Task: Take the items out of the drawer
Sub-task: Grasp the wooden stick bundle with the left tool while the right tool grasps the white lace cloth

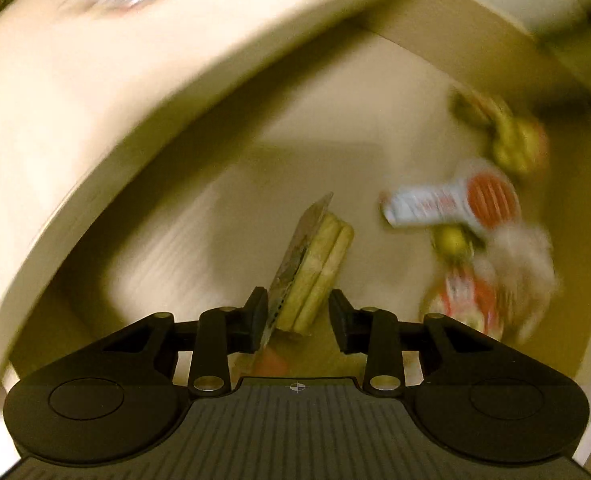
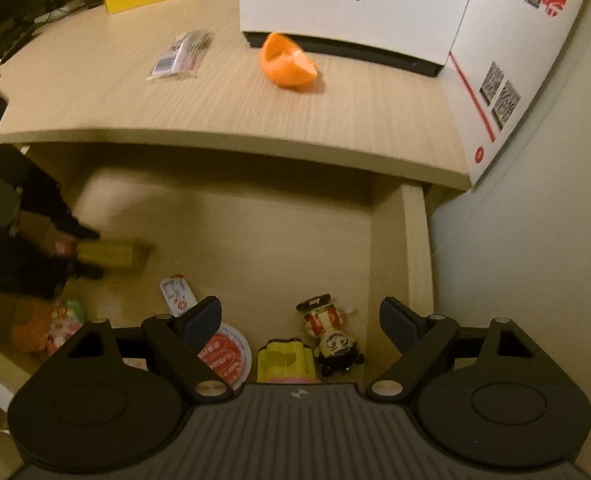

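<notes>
The tabletop point(image 2: 231, 120) overhangs the open drawer point(image 2: 255, 232). In the drawer, the left claw point(image 1: 297, 314) straddles a yellow-green packet point(image 1: 319, 268), seemingly released though blur hides contact. The right claw point(image 2: 299, 320) gapes empty over a figurine point(image 2: 331, 332).

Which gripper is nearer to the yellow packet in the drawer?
Left. The left gripper has the yellow packet between its open jaws. The right gripper hangs open farther along the drawer, over a small figurine.
</notes>
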The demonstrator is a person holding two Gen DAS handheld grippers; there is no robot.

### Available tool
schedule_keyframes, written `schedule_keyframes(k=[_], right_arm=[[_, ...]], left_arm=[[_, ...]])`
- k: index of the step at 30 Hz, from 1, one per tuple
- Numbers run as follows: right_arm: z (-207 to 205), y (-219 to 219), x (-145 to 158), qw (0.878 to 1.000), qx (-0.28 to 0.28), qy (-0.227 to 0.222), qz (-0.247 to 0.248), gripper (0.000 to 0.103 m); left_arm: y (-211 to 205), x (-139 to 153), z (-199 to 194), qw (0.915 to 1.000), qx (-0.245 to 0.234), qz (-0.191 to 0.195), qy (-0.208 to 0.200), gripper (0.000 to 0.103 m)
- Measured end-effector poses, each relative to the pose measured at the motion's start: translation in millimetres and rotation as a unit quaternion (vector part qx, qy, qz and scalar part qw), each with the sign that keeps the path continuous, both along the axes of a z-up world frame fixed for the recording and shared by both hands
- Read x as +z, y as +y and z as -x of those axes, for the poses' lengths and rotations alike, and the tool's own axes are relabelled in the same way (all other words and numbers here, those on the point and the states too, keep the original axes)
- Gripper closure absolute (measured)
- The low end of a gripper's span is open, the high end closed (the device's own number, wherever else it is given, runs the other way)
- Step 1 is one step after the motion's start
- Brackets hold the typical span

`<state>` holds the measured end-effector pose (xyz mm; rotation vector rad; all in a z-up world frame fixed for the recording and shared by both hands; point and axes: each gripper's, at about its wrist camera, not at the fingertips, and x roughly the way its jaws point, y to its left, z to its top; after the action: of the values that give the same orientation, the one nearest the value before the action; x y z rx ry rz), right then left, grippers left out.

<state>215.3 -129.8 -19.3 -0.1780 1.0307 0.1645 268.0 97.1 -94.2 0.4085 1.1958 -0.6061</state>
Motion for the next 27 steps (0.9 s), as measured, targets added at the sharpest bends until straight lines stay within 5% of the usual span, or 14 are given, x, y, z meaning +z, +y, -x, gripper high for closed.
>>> schedule_keyframes(k=[4,8,13,21,27], right_arm=[[3,7,-8,0.999,0.024,0.027,-0.015,0.016],[3,17,-17,0.995,0.04,0.072,-0.051,0.017],[-6,38,-28,0.984,0.052,0.137,-0.099,0.018],[-18,61,-59,0.967,0.057,0.232,-0.089,0.047],[-16,73,-63,0.966,0.072,0.24,-0.064,0.074]], left_arm=[[8,0,-4,0.9946,0.096,0.02,0.032,0.065],[16,6,6,0.9926,0.109,0.042,0.034,0.077],[33,30,20,0.9889,0.141,0.042,0.018,0.077],[39,70,44,0.9831,0.164,0.082,-0.012,0.077],[39,79,55,0.9824,0.161,0.091,-0.028,0.077]])
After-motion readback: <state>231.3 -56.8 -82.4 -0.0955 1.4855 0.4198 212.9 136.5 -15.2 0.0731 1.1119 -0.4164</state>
